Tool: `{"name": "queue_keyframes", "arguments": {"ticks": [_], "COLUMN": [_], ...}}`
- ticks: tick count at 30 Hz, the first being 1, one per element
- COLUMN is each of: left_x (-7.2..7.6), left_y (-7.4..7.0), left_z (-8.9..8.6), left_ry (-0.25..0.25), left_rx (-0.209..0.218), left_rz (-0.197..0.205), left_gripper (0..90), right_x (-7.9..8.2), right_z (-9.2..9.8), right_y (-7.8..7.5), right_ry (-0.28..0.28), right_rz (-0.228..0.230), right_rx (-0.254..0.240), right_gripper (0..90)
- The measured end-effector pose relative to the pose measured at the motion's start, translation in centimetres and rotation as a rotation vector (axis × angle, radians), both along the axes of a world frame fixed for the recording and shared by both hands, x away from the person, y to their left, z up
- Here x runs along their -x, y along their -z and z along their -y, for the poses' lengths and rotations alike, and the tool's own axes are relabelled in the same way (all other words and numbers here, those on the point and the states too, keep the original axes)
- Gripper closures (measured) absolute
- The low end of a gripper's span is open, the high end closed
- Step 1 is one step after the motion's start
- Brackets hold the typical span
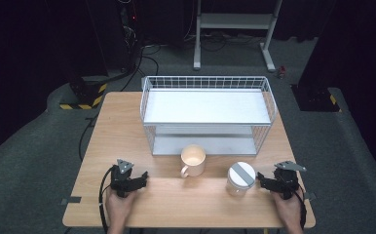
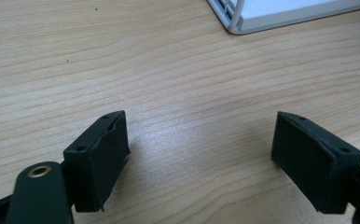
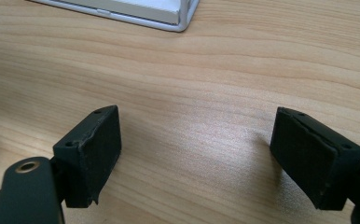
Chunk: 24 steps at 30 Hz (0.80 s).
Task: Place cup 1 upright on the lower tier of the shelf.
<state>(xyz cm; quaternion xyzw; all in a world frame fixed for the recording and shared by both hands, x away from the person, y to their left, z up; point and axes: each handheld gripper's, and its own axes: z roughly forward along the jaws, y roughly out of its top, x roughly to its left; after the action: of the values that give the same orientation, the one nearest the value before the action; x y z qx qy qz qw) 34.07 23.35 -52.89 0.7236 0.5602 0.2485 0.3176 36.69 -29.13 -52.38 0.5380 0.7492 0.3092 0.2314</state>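
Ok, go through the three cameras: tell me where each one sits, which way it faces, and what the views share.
High view: above the person's side, looking forward and down on the table, rack, mug and jar; both hands and grippers show.
Left gripper view: on the left gripper, looking along its open jaws at bare wood and a rack corner.
Right gripper view: on the right gripper, open jaws over wood, a rack corner beyond.
Shared: tabletop and rack.

A light wooden worktop (image 1: 127,122) carries a white wire rack (image 1: 206,113) at frame centre, a cream mug (image 1: 193,161) and a white lidded jar (image 1: 240,178) below it.
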Motion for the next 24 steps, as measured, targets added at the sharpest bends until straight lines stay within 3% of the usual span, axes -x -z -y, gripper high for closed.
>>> {"name": "queue_keyframes", "arguments": {"ticks": [24], "left_x": [-0.01], "left_y": [0.00], "left_z": [-0.01], "left_ry": [0.000], "left_rx": [0.001], "left_rz": [0.000], "left_gripper": [18.9], "right_x": [0.03], "right_z": [0.06], "right_y": [0.00], "right_ry": [-0.019], "right_rz": [-0.006], "right_rx": [-0.001], "right_gripper": [14.0]}}
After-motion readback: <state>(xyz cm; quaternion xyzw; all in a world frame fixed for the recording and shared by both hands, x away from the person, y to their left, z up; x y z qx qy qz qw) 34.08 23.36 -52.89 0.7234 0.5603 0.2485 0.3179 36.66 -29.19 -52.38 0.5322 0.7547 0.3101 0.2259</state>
